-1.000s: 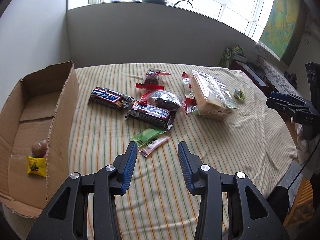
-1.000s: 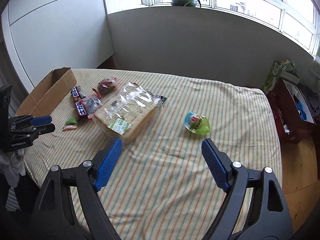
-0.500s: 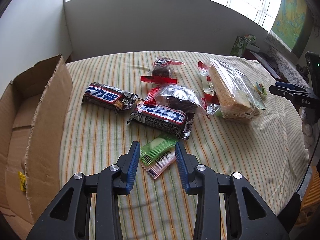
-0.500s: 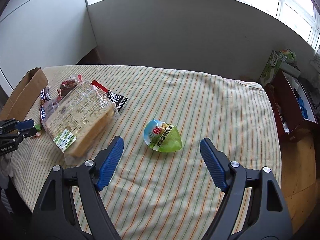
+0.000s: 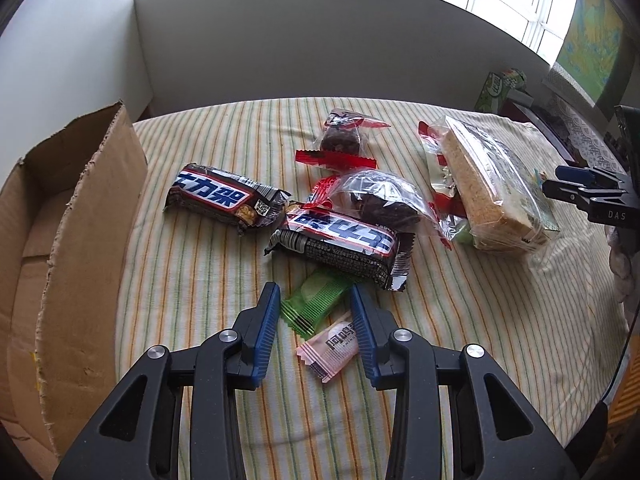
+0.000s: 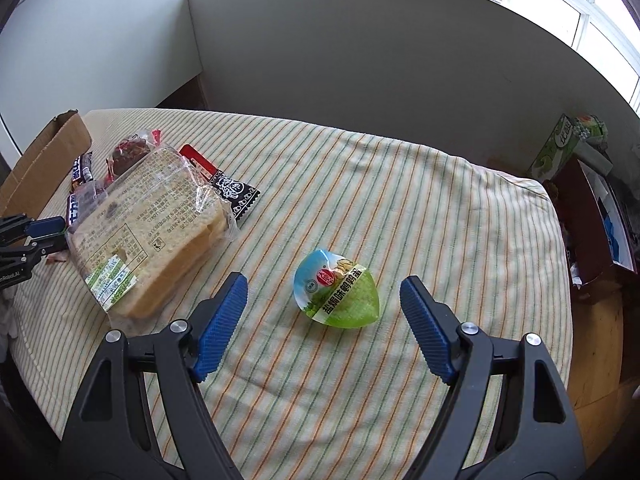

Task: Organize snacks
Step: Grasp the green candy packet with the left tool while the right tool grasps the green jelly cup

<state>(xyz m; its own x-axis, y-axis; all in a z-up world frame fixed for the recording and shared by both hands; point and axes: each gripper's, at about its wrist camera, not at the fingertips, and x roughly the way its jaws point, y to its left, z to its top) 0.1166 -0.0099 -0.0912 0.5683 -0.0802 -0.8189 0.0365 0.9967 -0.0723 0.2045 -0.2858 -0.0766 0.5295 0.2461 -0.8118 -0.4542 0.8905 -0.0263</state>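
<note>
My left gripper (image 5: pixel 313 292) is open, its blue pads straddling a small green packet (image 5: pixel 316 302) and a pink packet (image 5: pixel 332 346) on the striped cloth; no pad visibly presses on either. Beyond them lie two dark chocolate bars (image 5: pixel 224 200) (image 5: pixel 340 240), two clear-wrapped brownies (image 5: pixel 380 200) (image 5: pixel 340 136) and a bagged bread loaf (image 5: pixel 488 188). My right gripper (image 6: pixel 324 280) is wide open, one finger on each side of a green and blue sealed egg pack (image 6: pixel 340 292), touching nothing. The loaf (image 6: pixel 152 232) lies to its left.
An open cardboard box (image 5: pixel 80 240) stands at the table's left edge. A black-and-white sachet (image 6: pixel 234 196) pokes out behind the loaf. Off the table's right edge are a green carton (image 6: pixel 560 148) and a dark red box (image 6: pixel 592 216). A grey wall runs behind.
Both grippers have moved forward and down. The left one's jaws narrowed and now flank the green and pink packets. The right one has come up to the green egg pack.
</note>
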